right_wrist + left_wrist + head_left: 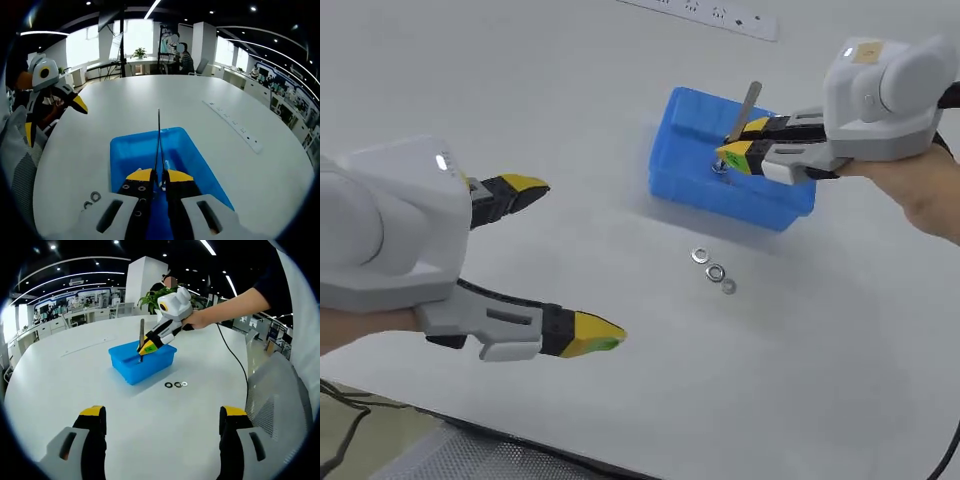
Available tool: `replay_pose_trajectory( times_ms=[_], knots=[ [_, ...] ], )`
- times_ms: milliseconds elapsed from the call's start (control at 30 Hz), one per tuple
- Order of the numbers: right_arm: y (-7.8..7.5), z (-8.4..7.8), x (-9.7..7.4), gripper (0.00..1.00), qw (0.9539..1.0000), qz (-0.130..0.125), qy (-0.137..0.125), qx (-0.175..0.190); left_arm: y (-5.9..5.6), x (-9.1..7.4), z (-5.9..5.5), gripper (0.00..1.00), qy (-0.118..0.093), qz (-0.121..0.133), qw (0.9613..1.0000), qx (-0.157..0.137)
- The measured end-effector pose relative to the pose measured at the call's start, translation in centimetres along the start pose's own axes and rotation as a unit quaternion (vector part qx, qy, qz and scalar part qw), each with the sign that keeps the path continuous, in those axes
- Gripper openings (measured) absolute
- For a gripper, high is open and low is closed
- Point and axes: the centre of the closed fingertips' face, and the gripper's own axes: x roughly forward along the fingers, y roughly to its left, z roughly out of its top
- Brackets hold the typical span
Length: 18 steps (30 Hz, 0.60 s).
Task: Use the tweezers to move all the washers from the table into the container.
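The blue container (692, 180) stands on the white table. My right gripper (732, 156) hovers over it, shut on the grey tweezers (751, 103), which stand steeply with their lower end down inside the container. A small metal glint shows at that lower end; I cannot tell whether it is a washer. Three washers (715, 271) lie in a short row on the table just in front of the container. In the right gripper view the tweezers (159, 140) rise between the shut jaws above the container (135, 150). My left gripper (563, 260) is open and holds nothing, well left of the washers (177, 384).
A white power strip (710, 12) lies at the table's far edge. A mesh chair back (272, 390) stands at the table's near side. A potted plant (150, 299) and desks stand beyond the table.
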Motion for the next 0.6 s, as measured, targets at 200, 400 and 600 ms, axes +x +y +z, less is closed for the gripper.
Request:
replay_pose_trajectory(
  times_ms=[200, 400, 600],
  knots=[
    [0.2, 0.0, -0.3, 0.10, 0.9999, 0.003, -0.004, 0.013, -0.3, 0.1, 0.0, 0.99, 0.002, -0.003, 1.0000, 0.001],
    [0.5, 0.4, -0.7, 0.08, 0.9999, 0.004, -0.011, 0.004, -0.2, 0.0, 0.1, 0.99, 0.002, 0.000, 1.0000, 0.000],
    [0.9, 1.2, -1.1, 0.08, 0.9998, 0.006, -0.017, -0.003, -0.2, 0.0, 0.5, 0.98, -0.001, -0.002, 1.0000, 0.001]
  ],
)
